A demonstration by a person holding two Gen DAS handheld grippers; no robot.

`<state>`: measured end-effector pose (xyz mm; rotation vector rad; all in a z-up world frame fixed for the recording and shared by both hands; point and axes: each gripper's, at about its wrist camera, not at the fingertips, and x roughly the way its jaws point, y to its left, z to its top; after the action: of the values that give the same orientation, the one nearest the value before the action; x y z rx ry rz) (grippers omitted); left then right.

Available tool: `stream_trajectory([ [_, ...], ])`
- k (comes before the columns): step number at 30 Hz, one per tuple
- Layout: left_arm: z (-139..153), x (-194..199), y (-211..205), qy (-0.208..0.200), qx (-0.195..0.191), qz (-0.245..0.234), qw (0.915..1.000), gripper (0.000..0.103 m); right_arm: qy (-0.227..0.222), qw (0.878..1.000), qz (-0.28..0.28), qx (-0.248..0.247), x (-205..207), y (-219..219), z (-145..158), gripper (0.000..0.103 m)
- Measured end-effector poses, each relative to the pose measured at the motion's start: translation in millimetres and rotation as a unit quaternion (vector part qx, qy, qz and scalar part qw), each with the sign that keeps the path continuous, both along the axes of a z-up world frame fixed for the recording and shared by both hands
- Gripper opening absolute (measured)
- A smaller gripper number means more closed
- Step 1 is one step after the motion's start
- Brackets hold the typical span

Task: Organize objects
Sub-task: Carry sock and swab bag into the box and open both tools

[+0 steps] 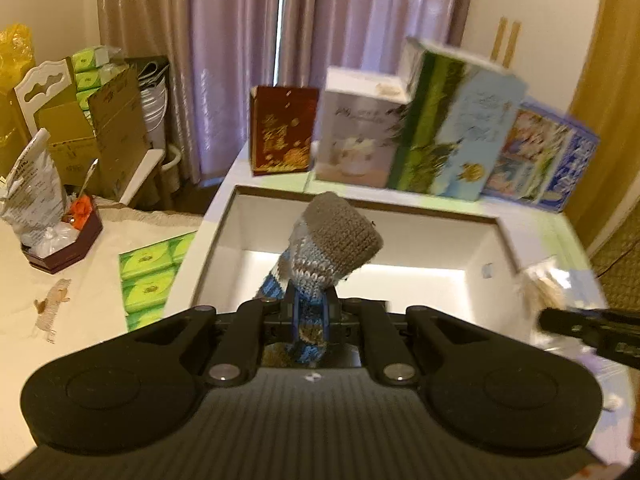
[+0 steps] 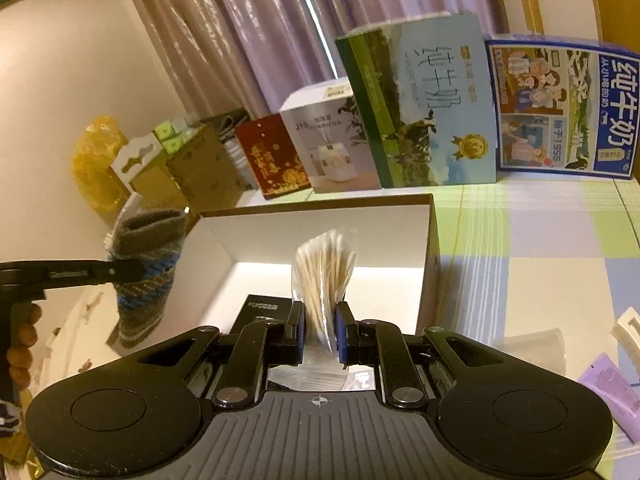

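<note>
The left gripper (image 1: 310, 316) was clenched on a knitted sock with a grey-brown toe and blue stripes (image 1: 336, 240), its middle pinched between the fingers and the toe end standing up past them, above the near edge of an open white cardboard box (image 1: 432, 236). The right gripper (image 2: 319, 334) gripped a clear plastic bag of wooden cotton swabs (image 2: 325, 270), the bag rising upright from between its fingers over the same box, near its front edge. A black carton (image 2: 262, 310) lay inside, by the near wall.
</note>
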<state>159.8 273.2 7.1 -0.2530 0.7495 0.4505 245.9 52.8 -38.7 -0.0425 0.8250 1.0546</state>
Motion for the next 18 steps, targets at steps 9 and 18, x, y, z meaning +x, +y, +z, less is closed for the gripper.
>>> stream_trajectory([
  [9, -44.5, 56.7, 37.9, 0.062, -0.002, 0.003, 0.9981, 0.008, 0.002, 1.000, -0.011, -0.026, 14.2, 28.0, -13.7, 0.012],
  [18, -73.9, 86.4, 50.6, 0.097, 0.006, -0.003, 0.9952, 0.036, -0.003, 0.998, -0.021, -0.052, 26.9, 44.9, -26.0, 0.012],
])
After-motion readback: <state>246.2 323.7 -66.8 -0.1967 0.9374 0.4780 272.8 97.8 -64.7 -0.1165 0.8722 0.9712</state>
